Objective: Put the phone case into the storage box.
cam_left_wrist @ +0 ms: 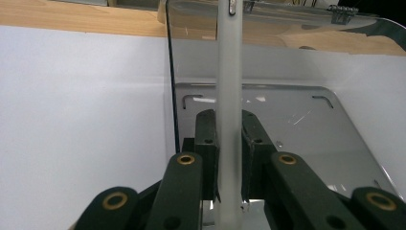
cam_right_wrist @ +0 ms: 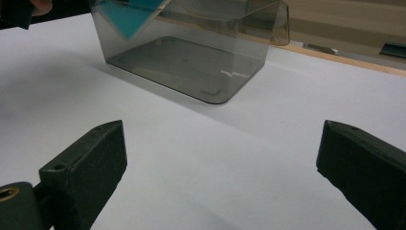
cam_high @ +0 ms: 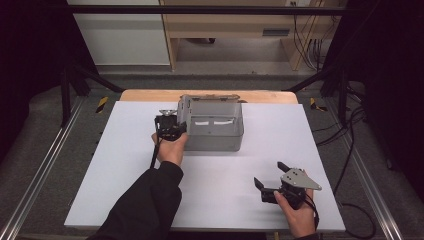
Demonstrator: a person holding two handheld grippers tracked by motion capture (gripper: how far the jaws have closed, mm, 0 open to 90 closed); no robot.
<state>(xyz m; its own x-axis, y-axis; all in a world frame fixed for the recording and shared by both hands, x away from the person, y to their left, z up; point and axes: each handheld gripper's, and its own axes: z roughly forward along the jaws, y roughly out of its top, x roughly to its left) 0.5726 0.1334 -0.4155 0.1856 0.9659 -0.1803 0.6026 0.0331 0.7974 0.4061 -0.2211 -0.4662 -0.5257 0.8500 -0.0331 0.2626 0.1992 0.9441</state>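
A clear grey plastic box (cam_high: 215, 127) stands open-topped at the back middle of the white tabletop (cam_high: 120, 170). My left gripper (cam_high: 179, 128) is at the box's left end, shut on that side wall. In the left gripper view the wall (cam_left_wrist: 229, 72) runs upright between the pads, one jaw inside the box and one outside, over the box's floor (cam_left_wrist: 297, 129). My right gripper (cam_high: 270, 174) rests open near the front right, apart from the box. Its view looks across bare table at the box (cam_right_wrist: 191, 62), with nothing between the jaws of the right gripper (cam_right_wrist: 220, 158).
A wooden table edge (cam_high: 150, 95) shows behind the white top. Beyond it stand a white cabinet (cam_high: 120, 35) and wooden furniture (cam_high: 225, 25). Cables (cam_high: 350, 150) lie on the floor at the right. Metal rails (cam_high: 45, 165) flank the table.
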